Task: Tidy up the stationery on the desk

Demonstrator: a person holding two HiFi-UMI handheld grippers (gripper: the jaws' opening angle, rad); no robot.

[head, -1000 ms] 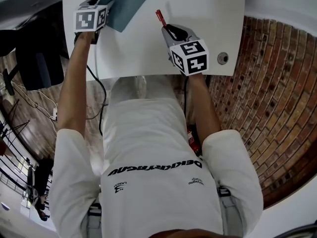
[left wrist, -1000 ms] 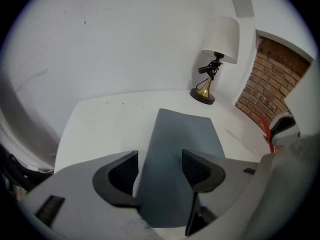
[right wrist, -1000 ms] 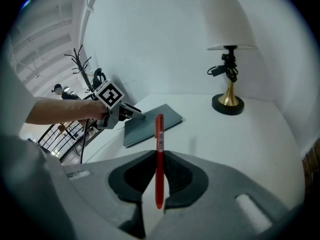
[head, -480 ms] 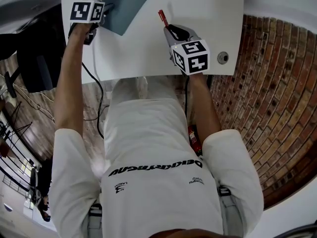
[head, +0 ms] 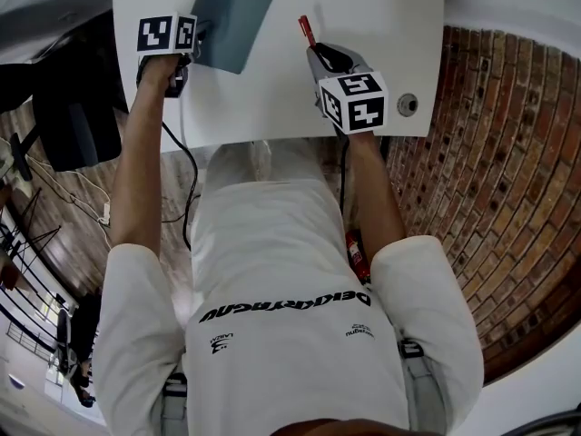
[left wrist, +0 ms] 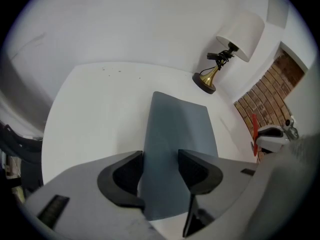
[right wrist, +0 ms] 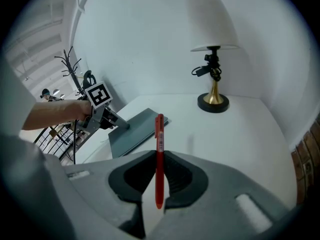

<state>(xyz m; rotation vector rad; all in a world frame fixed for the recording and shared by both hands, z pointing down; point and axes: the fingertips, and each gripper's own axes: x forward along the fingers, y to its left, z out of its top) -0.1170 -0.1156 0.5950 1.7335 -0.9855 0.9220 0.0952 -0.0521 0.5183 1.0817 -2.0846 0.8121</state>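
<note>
A grey-blue notebook (head: 231, 21) lies at the far left of the white desk (head: 381, 89), and my left gripper (head: 192, 42) is shut on its near edge. In the left gripper view the notebook (left wrist: 177, 134) runs away from between the jaws, tilted over the desktop. My right gripper (head: 320, 54) is shut on a red pen (head: 306, 31) held above the desk's middle. In the right gripper view the pen (right wrist: 159, 154) stands upright between the pads. The left gripper (right wrist: 102, 116) and the notebook (right wrist: 137, 131) show beyond it.
A brass lamp with a white shade (right wrist: 212, 49) stands at the desk's far side, against the wall. A round cable hole (head: 408, 105) sits near the desk's right front corner. A coat stand (right wrist: 75, 69) is off to the left. A cable hangs under the left arm, over the brick floor (head: 508, 198).
The left gripper swung left, then back right, turning the notebook straighter on the desk. The right gripper with the pen drifted slightly right.
</note>
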